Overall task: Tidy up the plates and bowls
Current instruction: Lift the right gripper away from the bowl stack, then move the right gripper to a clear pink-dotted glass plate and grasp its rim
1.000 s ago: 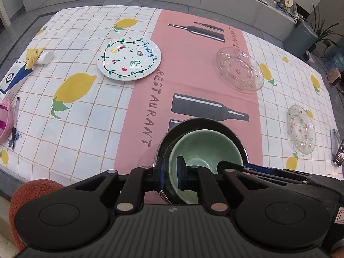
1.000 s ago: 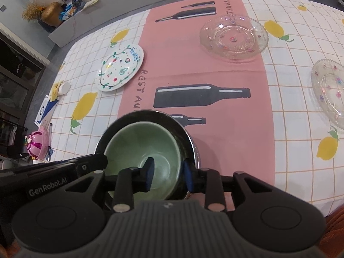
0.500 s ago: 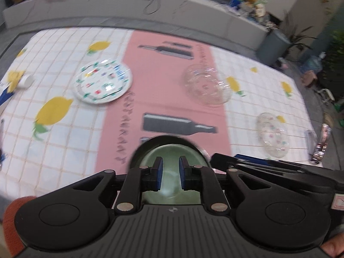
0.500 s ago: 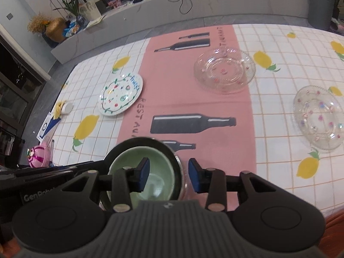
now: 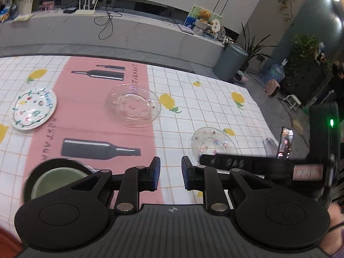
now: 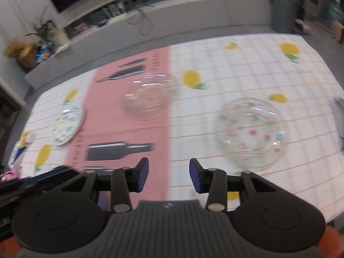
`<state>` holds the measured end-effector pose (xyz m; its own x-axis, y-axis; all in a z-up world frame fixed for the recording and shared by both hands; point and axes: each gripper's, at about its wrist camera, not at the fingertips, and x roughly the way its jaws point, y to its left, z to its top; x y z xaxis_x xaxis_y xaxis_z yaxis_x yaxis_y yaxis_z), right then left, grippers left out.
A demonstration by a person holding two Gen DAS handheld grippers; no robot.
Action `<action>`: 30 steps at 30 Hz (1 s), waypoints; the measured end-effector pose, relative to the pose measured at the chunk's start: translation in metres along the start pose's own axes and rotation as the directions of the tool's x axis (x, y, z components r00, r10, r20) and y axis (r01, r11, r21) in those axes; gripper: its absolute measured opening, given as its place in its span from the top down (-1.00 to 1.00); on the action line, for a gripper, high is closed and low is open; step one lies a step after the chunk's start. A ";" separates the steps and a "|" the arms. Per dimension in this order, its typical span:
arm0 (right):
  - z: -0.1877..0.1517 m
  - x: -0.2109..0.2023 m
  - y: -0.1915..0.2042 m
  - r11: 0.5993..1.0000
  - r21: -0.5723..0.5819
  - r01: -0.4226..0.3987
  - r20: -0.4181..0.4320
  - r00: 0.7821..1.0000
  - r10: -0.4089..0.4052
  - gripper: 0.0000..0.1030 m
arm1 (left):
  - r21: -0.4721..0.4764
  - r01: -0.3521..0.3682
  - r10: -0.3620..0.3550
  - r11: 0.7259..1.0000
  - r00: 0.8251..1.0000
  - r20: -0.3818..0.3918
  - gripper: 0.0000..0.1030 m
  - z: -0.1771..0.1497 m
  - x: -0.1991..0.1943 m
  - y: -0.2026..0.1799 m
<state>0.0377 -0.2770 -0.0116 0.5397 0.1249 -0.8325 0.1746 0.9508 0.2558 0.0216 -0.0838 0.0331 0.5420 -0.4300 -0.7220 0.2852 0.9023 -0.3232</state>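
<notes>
A pale green bowl (image 5: 57,179) nested in a black bowl (image 5: 40,169) sits at the lower left of the left wrist view. My left gripper (image 5: 171,172) is to its right over the cloth, jaws opening, nothing between them. Ahead lie a clear glass plate (image 5: 133,105), a small flowered glass plate (image 5: 212,143) and a white fruit-print plate (image 5: 34,111). My right gripper (image 6: 168,177) hangs with its jaws apart and widening, empty. The flowered glass plate (image 6: 251,133) is ahead to its right, the clear plate (image 6: 150,95) and white plate (image 6: 67,124) farther left. This view is blurred.
The table carries a checked lemon cloth with a pink strip (image 5: 92,129). A phone-like object (image 5: 286,143) lies near the right edge. A grey bin (image 5: 231,64) and a long grey ledge (image 5: 107,34) stand beyond the table. Small items (image 6: 16,157) lie at the left edge.
Both grippers let go of the nested bowls' rims, widened their jaws and swung right. The bowls stayed put and now sit at the left of the left wrist view.
</notes>
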 end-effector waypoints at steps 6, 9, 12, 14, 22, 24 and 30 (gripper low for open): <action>0.029 0.014 -0.065 0.995 0.084 0.062 -0.031 0.998 -0.060 0.16 | -0.059 0.015 -0.018 0.998 0.998 -0.053 0.55 0.002 0.047 -0.022; 0.043 0.025 -0.100 0.985 0.142 0.100 -0.040 0.995 -0.095 0.15 | -0.092 0.017 -0.022 0.996 0.998 -0.055 0.55 0.004 0.070 -0.027; 0.048 0.040 -0.130 0.967 0.226 0.115 -0.040 0.993 -0.109 0.16 | -0.148 0.021 -0.032 0.989 0.997 -0.073 0.55 0.003 0.096 -0.025; 0.047 0.050 -0.147 0.955 0.281 0.091 -0.045 0.996 -0.082 0.17 | -0.161 0.013 -0.027 0.987 0.996 -0.087 0.55 0.001 0.115 -0.026; 0.047 0.069 -0.178 0.930 0.354 0.101 -0.026 0.995 -0.098 0.21 | -0.183 0.016 -0.039 0.983 0.992 -0.120 0.52 -0.003 0.171 -0.028; 0.049 0.073 -0.177 0.934 0.344 0.100 -0.032 0.995 -0.095 0.29 | -0.186 0.014 -0.036 0.982 0.993 -0.115 0.48 -0.001 0.177 -0.028; 0.049 0.077 -0.181 0.934 0.349 0.077 -0.020 0.997 -0.074 0.31 | -0.175 0.010 -0.032 0.984 0.992 -0.125 0.46 -0.003 0.193 -0.035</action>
<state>0.0883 -0.4531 -0.0979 0.5085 0.0597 -0.8590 0.4922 0.7984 0.3468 0.1139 -0.1982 -0.0971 0.4292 -0.4513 -0.7824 0.1474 0.8896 -0.4323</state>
